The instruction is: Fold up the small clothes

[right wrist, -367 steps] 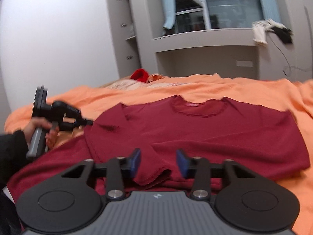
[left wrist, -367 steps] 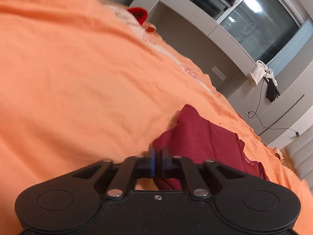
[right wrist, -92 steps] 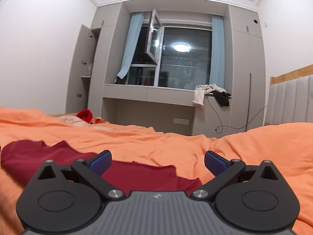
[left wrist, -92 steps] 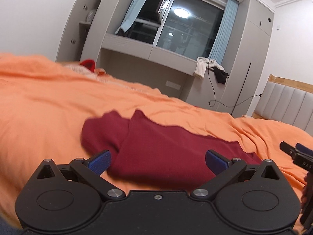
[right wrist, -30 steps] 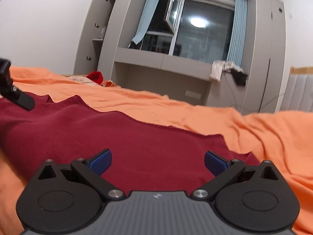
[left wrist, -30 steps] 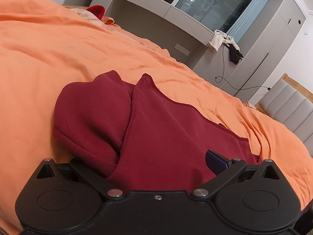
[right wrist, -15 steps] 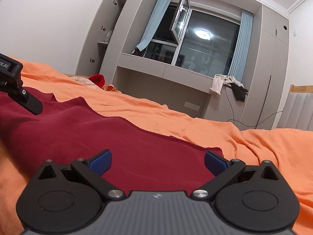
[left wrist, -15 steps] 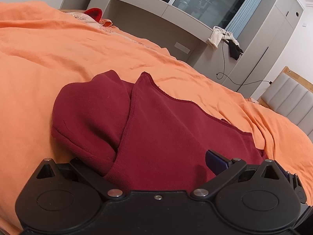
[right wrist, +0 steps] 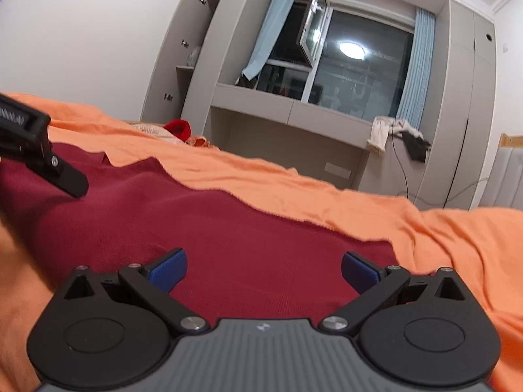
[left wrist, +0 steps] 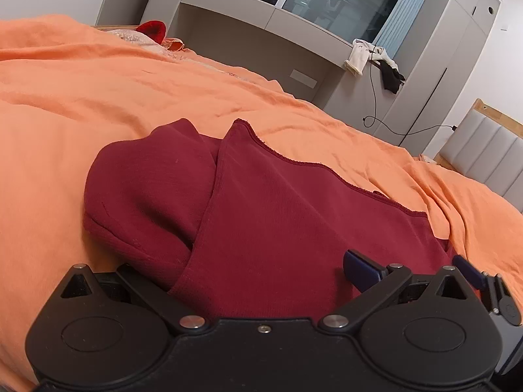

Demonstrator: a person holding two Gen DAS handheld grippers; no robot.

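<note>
A dark red shirt (left wrist: 281, 215) lies partly folded on the orange bedspread (left wrist: 81, 104); it also shows in the right wrist view (right wrist: 209, 228). My left gripper (left wrist: 261, 277) is open, low at the shirt's near edge; cloth covers its left finger, and the right pad (left wrist: 361, 268) shows. My right gripper (right wrist: 261, 271) is open, jaws wide, over the shirt's near edge. The right gripper's tip (left wrist: 470, 269) shows at the far right of the left wrist view. The left gripper's finger (right wrist: 62, 176) rests on the shirt at the left of the right wrist view.
The orange bedspread (right wrist: 359, 202) covers the whole bed. A red item (left wrist: 152, 29) lies at the far bed edge. A grey window desk unit (right wrist: 294, 114) with draped clothes (right wrist: 395, 130) stands behind. A padded headboard (left wrist: 483, 153) is at the right.
Both grippers stay open at the shirt's near edge. The right gripper has come closer to the left one; its tip now shows more in the left wrist view.
</note>
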